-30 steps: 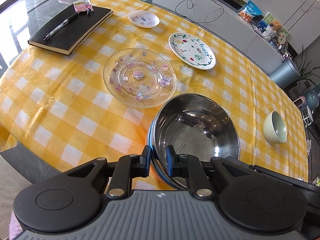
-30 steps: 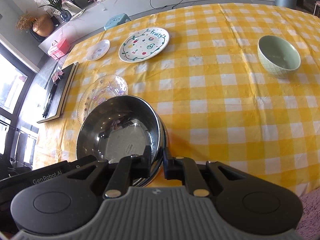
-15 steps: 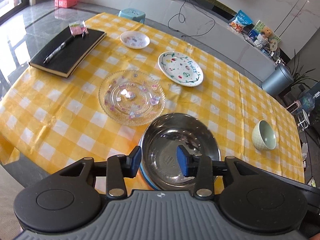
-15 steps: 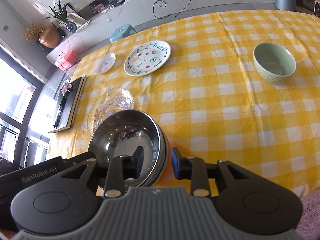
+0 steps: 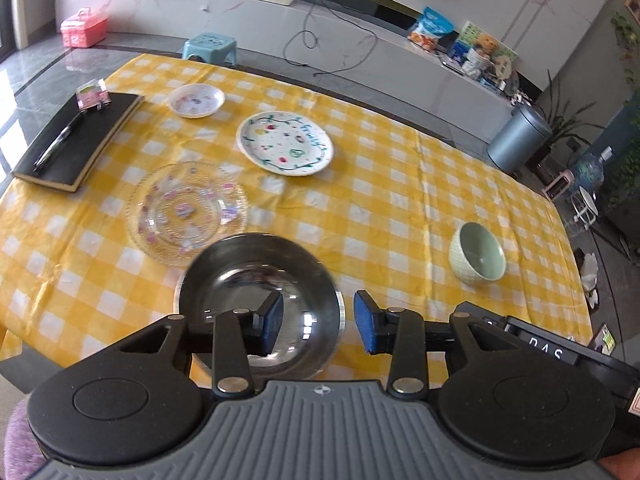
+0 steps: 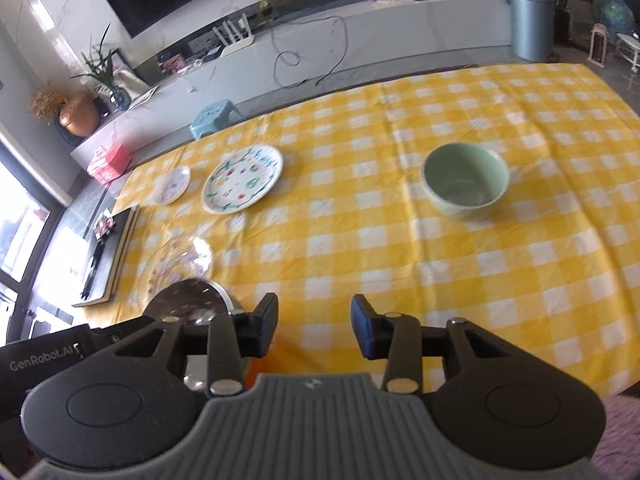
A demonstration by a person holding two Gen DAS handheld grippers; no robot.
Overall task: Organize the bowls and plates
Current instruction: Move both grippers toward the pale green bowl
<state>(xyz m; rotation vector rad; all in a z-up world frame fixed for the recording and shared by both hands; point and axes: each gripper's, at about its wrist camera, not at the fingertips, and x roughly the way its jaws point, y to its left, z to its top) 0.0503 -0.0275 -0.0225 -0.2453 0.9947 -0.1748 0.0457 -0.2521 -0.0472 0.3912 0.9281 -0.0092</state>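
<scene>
Sitting empty: steel bowl (image 5: 260,276), green bowl (image 5: 478,254), well apart.

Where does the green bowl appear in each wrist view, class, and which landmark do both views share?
Left wrist view: the green bowl sits at right, middle height.
Right wrist view: the same bowl sits right of centre, upper half.
Shared landmark: the painted plate.

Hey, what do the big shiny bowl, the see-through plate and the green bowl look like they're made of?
Big bowl: likely stainless steel, polished; it mirrors its surroundings.
See-through plate: probably glass, possibly clear plastic; the checks show through it, rim ridged.
Green bowl: apparently glazed ceramic; thick, opaque, soft sheen.
</scene>
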